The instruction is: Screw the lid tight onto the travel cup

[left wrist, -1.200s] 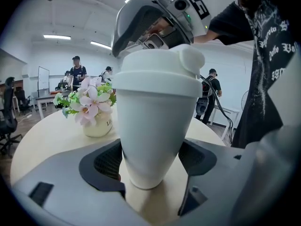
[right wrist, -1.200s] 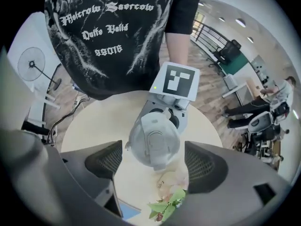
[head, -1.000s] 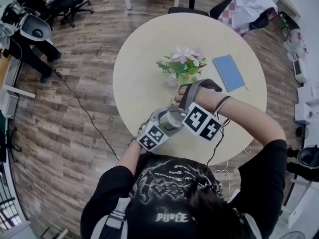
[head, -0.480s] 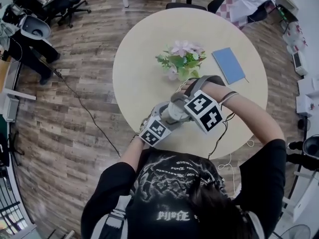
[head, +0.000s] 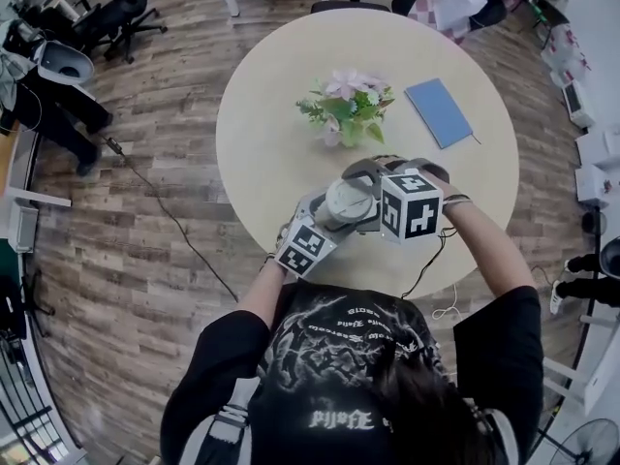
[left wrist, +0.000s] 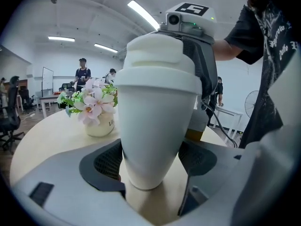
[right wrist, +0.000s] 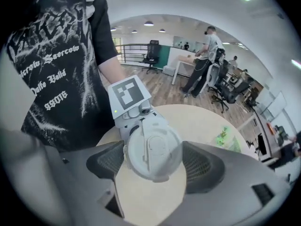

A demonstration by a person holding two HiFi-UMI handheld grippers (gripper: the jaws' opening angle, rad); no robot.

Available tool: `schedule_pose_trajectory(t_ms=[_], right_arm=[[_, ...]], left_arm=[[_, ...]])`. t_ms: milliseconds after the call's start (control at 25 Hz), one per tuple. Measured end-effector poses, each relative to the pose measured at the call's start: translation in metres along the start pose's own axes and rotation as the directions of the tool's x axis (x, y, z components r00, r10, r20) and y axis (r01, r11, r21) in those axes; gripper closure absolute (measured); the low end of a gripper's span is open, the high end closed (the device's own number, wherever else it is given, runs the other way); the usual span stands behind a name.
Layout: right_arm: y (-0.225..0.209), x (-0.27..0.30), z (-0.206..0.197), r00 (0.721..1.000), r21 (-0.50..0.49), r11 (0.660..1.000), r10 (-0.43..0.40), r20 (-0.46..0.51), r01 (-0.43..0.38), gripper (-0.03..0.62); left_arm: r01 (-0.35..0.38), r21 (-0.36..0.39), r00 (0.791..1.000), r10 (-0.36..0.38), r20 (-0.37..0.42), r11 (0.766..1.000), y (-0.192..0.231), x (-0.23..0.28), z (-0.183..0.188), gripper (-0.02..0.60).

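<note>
Here, close in front of the person's black printed shirt (head: 334, 352), both claws meet over the near edge of the round table (head: 262, 153). The left claw (left wrist: 151, 166) is closed on the lower, narrowing part of the white travel cup (left wrist: 155, 121), with a dark ribbed pad pressed to each side, and the cup stands upright between them. Whether the cup's base touches the table cannot be told. The lid (right wrist: 153, 149) sits on top of the cup, a pale round cap with a flip tab across its face. The right claw (right wrist: 153, 163) comes down on it from above, its jaws spread wide and closed on the lid's rim, one pad against each side. Each claw carries a cube with black and white square markers, and the right claw's cube (head: 412, 206) stands just beside the lid in the head view. Further out, near the middle of the table, a small pale pot holds a bunch of pink and white flowers (head: 347, 112) with green leaves. A blue notebook (head: 439, 112) lies flat to the right of the flowers, apart from them. Beyond the table are a wood-plank floor (head: 165, 114), a cable (head: 160, 206) running across it, and black office chairs (head: 116, 3) at the far left.
</note>
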State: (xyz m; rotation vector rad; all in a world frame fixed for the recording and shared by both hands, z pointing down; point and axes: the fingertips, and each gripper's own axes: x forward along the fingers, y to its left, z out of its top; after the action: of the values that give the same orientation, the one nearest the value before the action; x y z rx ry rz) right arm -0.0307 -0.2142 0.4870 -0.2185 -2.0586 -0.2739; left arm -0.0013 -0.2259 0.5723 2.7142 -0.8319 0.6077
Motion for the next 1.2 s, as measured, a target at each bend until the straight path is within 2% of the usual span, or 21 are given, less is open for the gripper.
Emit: schedule_pose_trajectory(t_ms=[120, 280, 520, 760, 1000, 1080, 1200], right_arm=[[-0.002, 0.0, 0.001, 0.995, 0.131, 0.988, -0.087, 0.045, 0.08, 0.201], [-0.005, -0.002, 0.003, 0.975, 0.294, 0.938, -0.211, 0.069, 0.182, 0.201], [-0.009, -0.004, 0.002, 0.923, 0.463, 0.834, -0.376, 0.079, 0.3, 0.201], [-0.011, -0.006, 0.002, 0.879, 0.562, 0.739, -0.475, 0.045, 0.371, 0.201], [-0.013, -0.008, 0.001, 0.822, 0.667, 0.6, -0.569, -0.031, 0.441, 0.201], [-0.013, -0.008, 0.001, 0.812, 0.679, 0.587, -0.583, -0.022, 0.44, 0.201], [-0.011, -0.009, 0.001, 0.829, 0.701, 0.6, -0.558, 0.02, 0.387, 0.2]], left_arm=[[-0.016, -0.002, 1.0, 0.016, 0.006, 1.0, 0.0, 0.0, -0.001, 0.196], [-0.039, -0.002, 0.999, 0.039, 0.01, 0.999, 0.0, -0.001, -0.002, 0.196], [-0.07, -0.005, 0.997, 0.07, 0.011, 0.998, 0.0, 0.001, -0.003, 0.196], [-0.122, -0.017, 0.992, 0.122, 0.019, 0.992, 0.002, -0.001, -0.003, 0.196], [-0.162, -0.033, 0.986, 0.162, 0.022, 0.986, 0.002, -0.002, -0.004, 0.196], [-0.157, -0.033, 0.987, 0.158, 0.025, 0.987, 0.001, -0.003, -0.004, 0.196], [-0.151, -0.031, 0.988, 0.151, 0.02, 0.988, 0.002, -0.002, -0.003, 0.196]])
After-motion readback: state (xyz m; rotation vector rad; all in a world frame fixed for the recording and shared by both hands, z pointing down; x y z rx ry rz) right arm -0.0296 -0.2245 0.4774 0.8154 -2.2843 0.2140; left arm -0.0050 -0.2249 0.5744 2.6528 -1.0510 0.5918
